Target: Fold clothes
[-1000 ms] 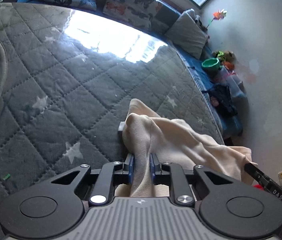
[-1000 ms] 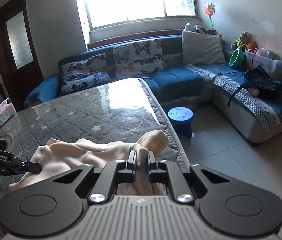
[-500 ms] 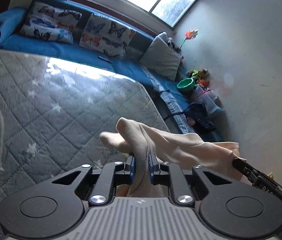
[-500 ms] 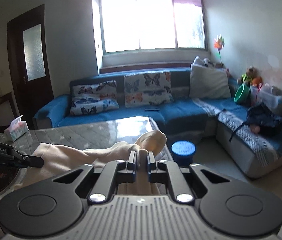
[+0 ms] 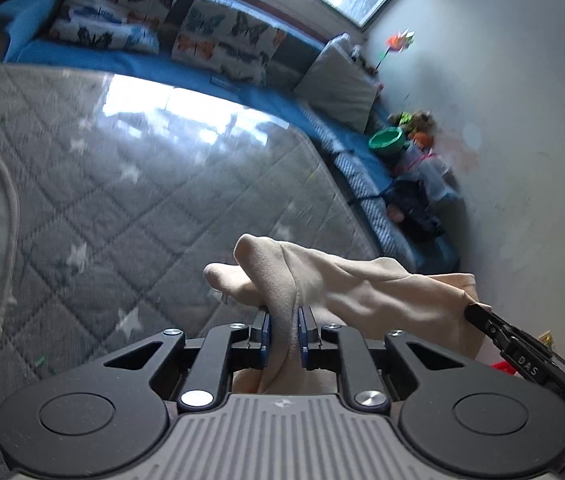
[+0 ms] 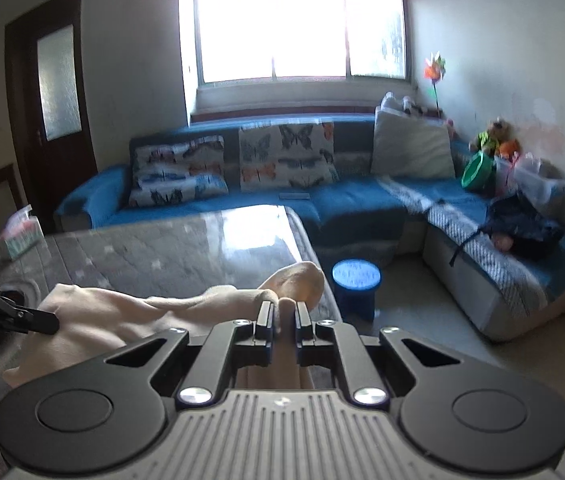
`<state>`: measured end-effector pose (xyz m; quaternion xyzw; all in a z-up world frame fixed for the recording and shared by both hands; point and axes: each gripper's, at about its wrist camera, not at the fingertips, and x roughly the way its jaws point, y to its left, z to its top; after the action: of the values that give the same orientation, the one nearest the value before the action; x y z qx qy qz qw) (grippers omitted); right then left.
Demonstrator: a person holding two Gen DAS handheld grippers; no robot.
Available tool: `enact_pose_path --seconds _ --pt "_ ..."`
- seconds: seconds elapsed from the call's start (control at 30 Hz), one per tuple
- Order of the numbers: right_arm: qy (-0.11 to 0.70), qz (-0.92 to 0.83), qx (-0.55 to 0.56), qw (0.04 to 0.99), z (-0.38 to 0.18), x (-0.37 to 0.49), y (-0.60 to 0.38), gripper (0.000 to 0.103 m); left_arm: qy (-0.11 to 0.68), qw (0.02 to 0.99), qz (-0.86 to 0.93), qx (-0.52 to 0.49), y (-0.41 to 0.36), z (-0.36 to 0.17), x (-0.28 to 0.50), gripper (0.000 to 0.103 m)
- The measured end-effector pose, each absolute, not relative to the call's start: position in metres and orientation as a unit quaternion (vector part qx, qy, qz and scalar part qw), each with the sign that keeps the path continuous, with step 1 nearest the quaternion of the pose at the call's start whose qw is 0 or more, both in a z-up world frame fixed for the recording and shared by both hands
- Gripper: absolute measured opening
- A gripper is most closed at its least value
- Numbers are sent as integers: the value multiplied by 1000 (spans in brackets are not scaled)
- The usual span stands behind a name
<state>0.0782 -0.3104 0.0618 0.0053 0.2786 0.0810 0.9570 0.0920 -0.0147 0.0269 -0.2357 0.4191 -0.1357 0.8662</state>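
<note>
both tongs just came up off the quilted table cover (image 5: 130,200); left gripper (image 5: 282,330) and right gripper (image 6: 281,322) each pinch the cream garment (image 5: 354,284), now stretched between them above it; looks ready to fold

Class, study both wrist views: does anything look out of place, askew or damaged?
Nothing stands out. The cream garment hangs bunched between the left tool and right tool, both shut on it, over the grey quilted cover. No spill or tear shows.
</note>
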Motion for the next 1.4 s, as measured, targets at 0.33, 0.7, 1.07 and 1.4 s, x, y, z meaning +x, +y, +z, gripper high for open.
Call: enact_pose_path --seconds 0.33,0.7,1.07,1.4 --pt "331 55 8 942 15 98 -315 10 460 860 -122 -183 -5 -2 100 22" --pt "349 130 -7 928 8 122 -272 11 419 881 -144 -167 -16 12 130 27" --pt "372 137 -16 918 -17 148 -248 23 452 865 -159 -151 -37 -22 158 27" --pt "358 179 -49 915 -5 127 -229 39 426 872 -204 -129 -45 -3 120 29"
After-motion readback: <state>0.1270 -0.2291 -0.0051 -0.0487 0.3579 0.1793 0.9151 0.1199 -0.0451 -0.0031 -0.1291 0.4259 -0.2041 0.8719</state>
